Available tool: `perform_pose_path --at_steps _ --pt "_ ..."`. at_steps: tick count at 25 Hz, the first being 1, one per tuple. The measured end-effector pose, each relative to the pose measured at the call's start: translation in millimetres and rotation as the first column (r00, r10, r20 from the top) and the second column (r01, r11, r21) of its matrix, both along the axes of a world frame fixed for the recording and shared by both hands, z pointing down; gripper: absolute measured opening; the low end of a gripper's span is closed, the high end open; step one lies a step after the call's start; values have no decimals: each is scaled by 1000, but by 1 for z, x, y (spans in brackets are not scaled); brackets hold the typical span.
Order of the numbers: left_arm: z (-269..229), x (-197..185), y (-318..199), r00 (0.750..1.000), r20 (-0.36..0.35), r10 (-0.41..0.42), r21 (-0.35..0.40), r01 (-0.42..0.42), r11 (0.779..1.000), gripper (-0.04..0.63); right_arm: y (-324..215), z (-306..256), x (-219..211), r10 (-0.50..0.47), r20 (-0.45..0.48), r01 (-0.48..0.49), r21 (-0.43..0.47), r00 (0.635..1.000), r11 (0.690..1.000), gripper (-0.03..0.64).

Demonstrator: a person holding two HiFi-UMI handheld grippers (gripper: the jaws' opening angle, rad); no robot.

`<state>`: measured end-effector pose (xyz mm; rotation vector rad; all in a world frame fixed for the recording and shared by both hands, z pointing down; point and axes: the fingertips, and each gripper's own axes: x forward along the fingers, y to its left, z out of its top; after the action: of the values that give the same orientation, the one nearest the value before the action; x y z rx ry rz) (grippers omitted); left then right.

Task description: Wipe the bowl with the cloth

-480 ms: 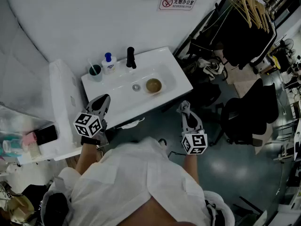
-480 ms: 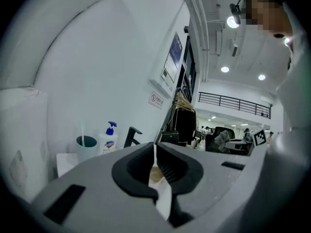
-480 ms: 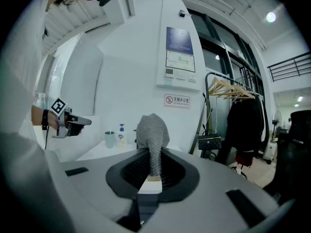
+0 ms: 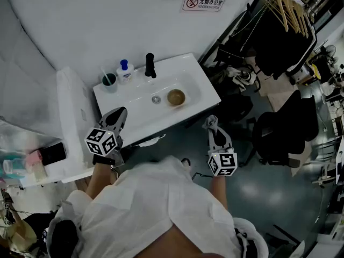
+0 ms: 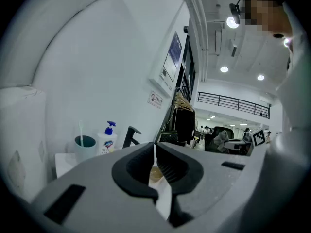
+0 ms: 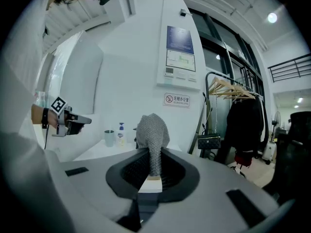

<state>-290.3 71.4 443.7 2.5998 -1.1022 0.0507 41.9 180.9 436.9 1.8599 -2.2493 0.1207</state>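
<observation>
Outstretched, the left hand-held gripper (image 4: 119,113) is closed empty, the right hand-held gripper (image 4: 210,121) clamps a grey cloth (image 6: 152,130); ahead, a bowl (image 4: 176,97) sits in the white sink (image 4: 201,87).

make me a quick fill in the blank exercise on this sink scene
1. The right gripper is shut on a gray ____.
2. The bowl sits inside the white ____.
3. The left gripper is shut and holds ____.
4. The soap bottle stands between the cup and the black ____.

Missing words: cloth; sink; nothing; faucet.
</observation>
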Motion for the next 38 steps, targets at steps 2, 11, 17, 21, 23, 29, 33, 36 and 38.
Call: perform_pose_path --at_steps 2,11,17,21,23,29,33,36,38 --pt "1 -2 -1 1000 2 0 -2 0 1000 23 -1 0 0 5 12 -5 3 1000 1000 51" --pt "16 1 -1 1000 2 18 -41 -18 999 23 -1 12 0 16 31 -15 -32 999 999 54" --pt "22 16 -9 999 3 33 -67 -33 997 23 -5 19 13 30 40 -27 -64 999 998 54" --pt "30 21 -22 1000 7 15 -91 -15 996 23 -28 27 23 12 44 -9 -81 999 997 54" --pt "32 25 -32 1000 12 5 -105 -4 994 23 -46 27 28 -4 48 8 -85 999 996 54" --pt "48 54 -63 999 40 13 -167 -6 986 23 -105 32 46 -66 54 71 -105 996 992 54" --pt "65 85 -85 998 52 46 -202 -35 979 23 -147 52 54 -115 66 124 -145 991 982 55" --pt "82 111 -101 994 70 79 -233 -61 971 23 -178 67 57 -153 71 163 -167 986 972 55" --pt "94 128 -109 991 84 103 -256 -78 963 23 -195 77 57 -174 82 187 -184 981 965 56"
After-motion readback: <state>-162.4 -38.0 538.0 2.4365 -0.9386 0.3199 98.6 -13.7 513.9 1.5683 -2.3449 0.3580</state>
